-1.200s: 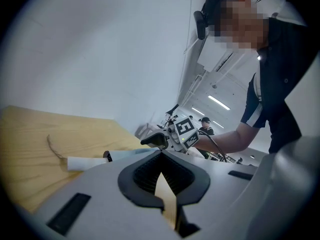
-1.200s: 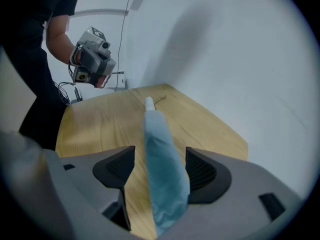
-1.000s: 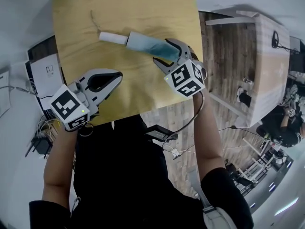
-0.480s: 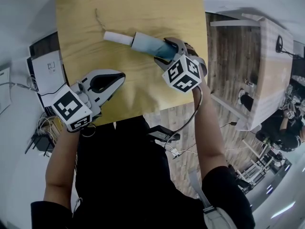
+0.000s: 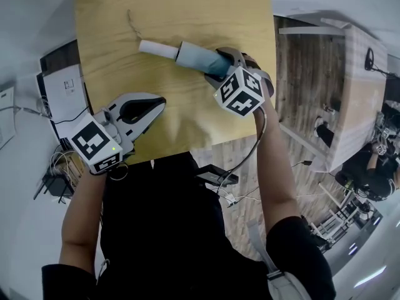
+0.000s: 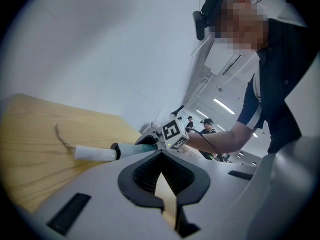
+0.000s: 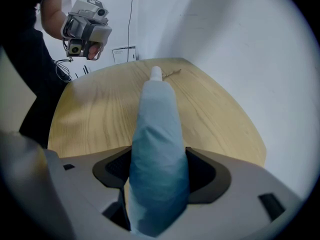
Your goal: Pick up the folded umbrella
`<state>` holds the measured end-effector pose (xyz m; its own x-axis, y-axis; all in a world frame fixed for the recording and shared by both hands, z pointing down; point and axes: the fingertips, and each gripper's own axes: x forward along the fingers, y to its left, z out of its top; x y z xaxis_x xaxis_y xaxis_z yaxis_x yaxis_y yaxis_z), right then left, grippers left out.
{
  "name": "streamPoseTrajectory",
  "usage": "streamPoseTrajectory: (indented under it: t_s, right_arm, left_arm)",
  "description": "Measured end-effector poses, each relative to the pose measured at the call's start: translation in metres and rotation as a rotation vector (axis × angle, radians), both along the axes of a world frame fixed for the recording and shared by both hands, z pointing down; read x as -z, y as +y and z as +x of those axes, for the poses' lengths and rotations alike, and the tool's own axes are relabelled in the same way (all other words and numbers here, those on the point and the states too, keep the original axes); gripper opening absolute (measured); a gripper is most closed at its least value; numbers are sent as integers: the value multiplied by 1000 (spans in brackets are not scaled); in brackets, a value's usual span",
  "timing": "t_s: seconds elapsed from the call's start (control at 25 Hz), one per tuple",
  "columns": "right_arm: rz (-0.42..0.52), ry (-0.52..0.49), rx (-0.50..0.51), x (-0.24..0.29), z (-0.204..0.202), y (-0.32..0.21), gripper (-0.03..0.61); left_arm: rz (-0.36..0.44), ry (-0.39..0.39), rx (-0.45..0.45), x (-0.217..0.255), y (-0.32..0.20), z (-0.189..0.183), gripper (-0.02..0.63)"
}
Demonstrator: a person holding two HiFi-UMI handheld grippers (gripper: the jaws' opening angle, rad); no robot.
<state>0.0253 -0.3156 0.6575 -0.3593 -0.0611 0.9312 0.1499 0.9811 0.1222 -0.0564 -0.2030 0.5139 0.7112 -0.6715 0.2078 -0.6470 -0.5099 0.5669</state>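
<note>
The umbrella [image 5: 192, 57] lies on the table [image 5: 187, 5], towards its far right part. Its white handle [image 5: 155, 48] points left and its blue canopy runs right into the right gripper [image 5: 214, 67]. That gripper's jaws are pressed onto the canopy near its right end, one on each side, and the right gripper view shows the cloth bulging between them. The handle end looks to be resting on the wood, so I judge the lift not yet begun.

It should be light. The folded cloth is soft and gives under the jaws, with stiffer ribs and shaft inside. The hold is far from the handle, so that heavier end may droop and the cloth may slip. A firmer hold would be nearer the black ring, where cloth meets handle. A thin strap [image 5: 132, 22] lies beyond the handle, and I cannot tell whether it is joined to it.

The left gripper [image 5: 160, 102] hovers over the table's near left edge, well apart from the umbrella, tips together and empty.

A second ago the right jaws stood spread around the cloth, and since then they have closed. The umbrella and the left gripper sit much as before.
</note>
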Motion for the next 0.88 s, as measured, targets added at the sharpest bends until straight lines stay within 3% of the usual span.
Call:
streamPoseTrajectory:
  t_s: [0.64, 0.88]
  right_arm:
    - [-97, 40, -12, -7, 0, -2, 304]
    - [-87, 24, -6, -6, -1, -2, 304]
  left_arm:
    - [-21, 22, -5, -9, 8, 9, 11]
    - [-19, 22, -2, -5, 9, 8, 11]
